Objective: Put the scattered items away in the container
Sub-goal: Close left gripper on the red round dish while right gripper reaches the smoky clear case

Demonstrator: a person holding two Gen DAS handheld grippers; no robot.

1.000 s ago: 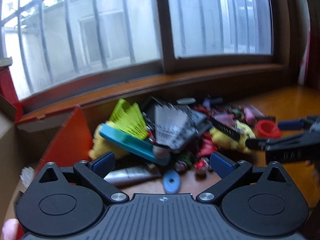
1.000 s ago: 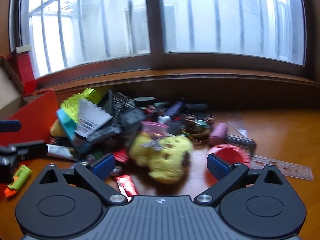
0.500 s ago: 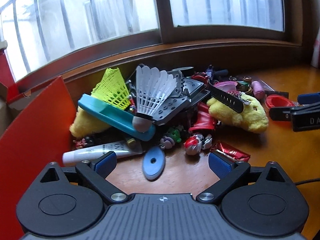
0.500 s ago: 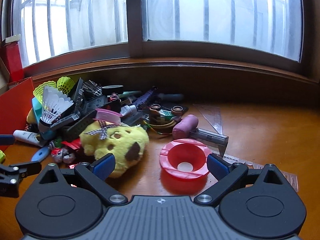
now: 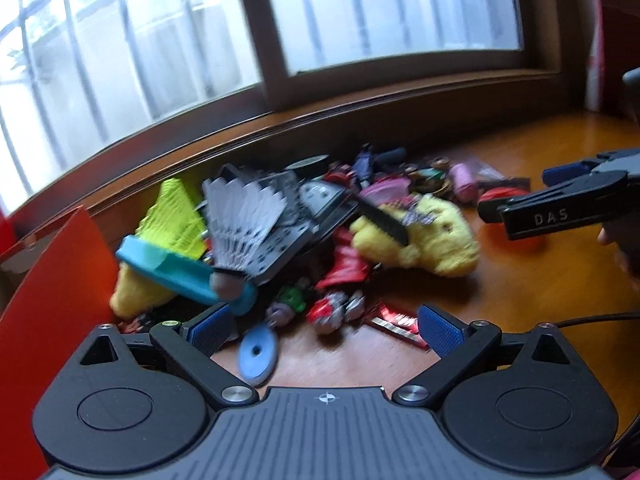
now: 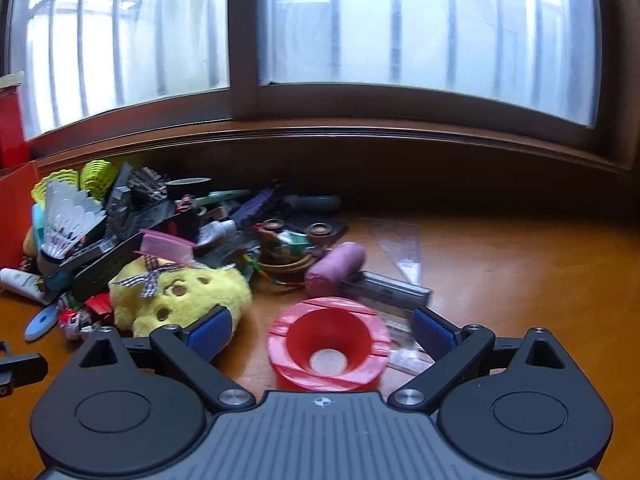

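Left wrist view first: we held the left gripper (image 5: 326,326) with its blue pads spread wide and nothing between them, low over the wooden table (image 5: 520,280). We took the yellow plush toy (image 5: 424,236) as our landmark. Left of it rose the heap: a white shuttlecock (image 5: 244,216), a lime shuttlecock (image 5: 176,220) and a turquoise case (image 5: 180,272). Nearer us than the plush lay a blue oval disc (image 5: 258,354), a small red figure (image 5: 334,308) and a red foil wrapper (image 5: 396,322). Far left of the plush stood the red box (image 5: 48,304), which we judged to be the container. The picture was smeared, so finer detail escaped us.

Right wrist view: the right gripper (image 6: 322,332) was likewise spread apart and empty, straddling a red dish (image 6: 328,346) just right of the plush toy (image 6: 180,300). Behind the dish lay a pink roller (image 6: 336,264) and a clear ruler (image 6: 400,244).

We judged nothing yet tidied. The risks: closing on the dish's sloped rim could squirt it sideways; pulling from the tangled heap could drag neighbours off the table; and with both grippers working close together, they could collide on the way to the box.
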